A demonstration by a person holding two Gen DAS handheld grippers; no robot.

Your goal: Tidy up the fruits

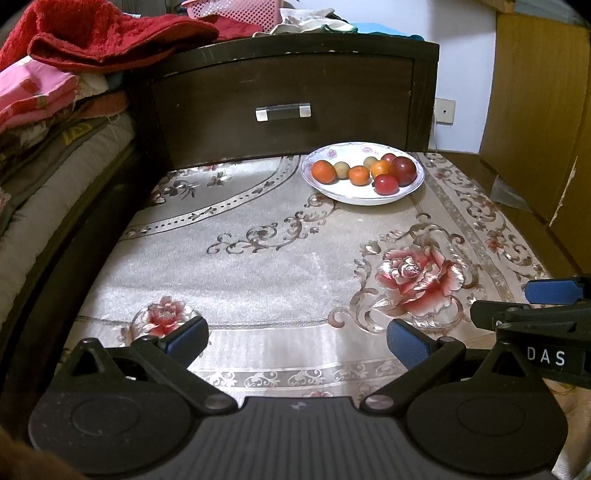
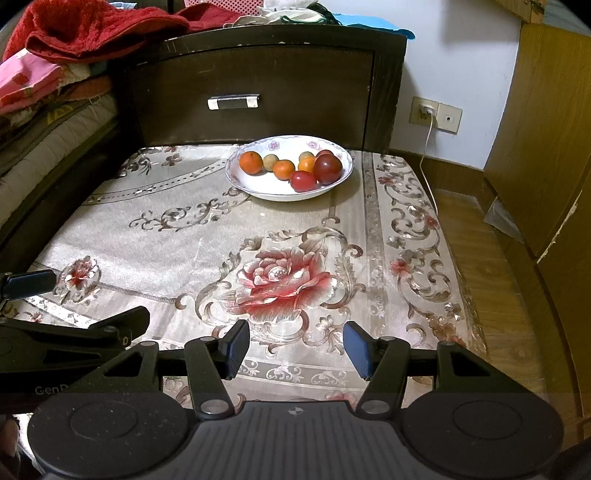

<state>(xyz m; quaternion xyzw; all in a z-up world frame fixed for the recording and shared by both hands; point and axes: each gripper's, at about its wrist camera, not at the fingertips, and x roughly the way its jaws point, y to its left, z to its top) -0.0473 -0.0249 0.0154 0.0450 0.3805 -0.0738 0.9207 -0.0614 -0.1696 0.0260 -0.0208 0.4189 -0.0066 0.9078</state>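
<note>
A white floral bowl (image 1: 364, 197) stands at the far side of the floral-clothed table and holds several fruits: small oranges (image 1: 323, 171), dark red plums (image 1: 403, 170) and small tan-green fruits (image 1: 342, 170). It also shows in the right wrist view (image 2: 291, 194) with the same fruits (image 2: 327, 168). My left gripper (image 1: 297, 341) is open and empty, low over the near part of the table. My right gripper (image 2: 296, 349) is open and empty, beside the left one, over the rose pattern. Both are far from the bowl.
A dark wooden drawer unit (image 1: 284, 92) with a metal handle stands right behind the bowl. Piled bedding and red towels (image 1: 92, 33) lie at left. A wooden cabinet (image 2: 546, 122) and a wall socket with cord (image 2: 428, 110) are at right. The table's right edge (image 2: 461, 266) drops to the floor.
</note>
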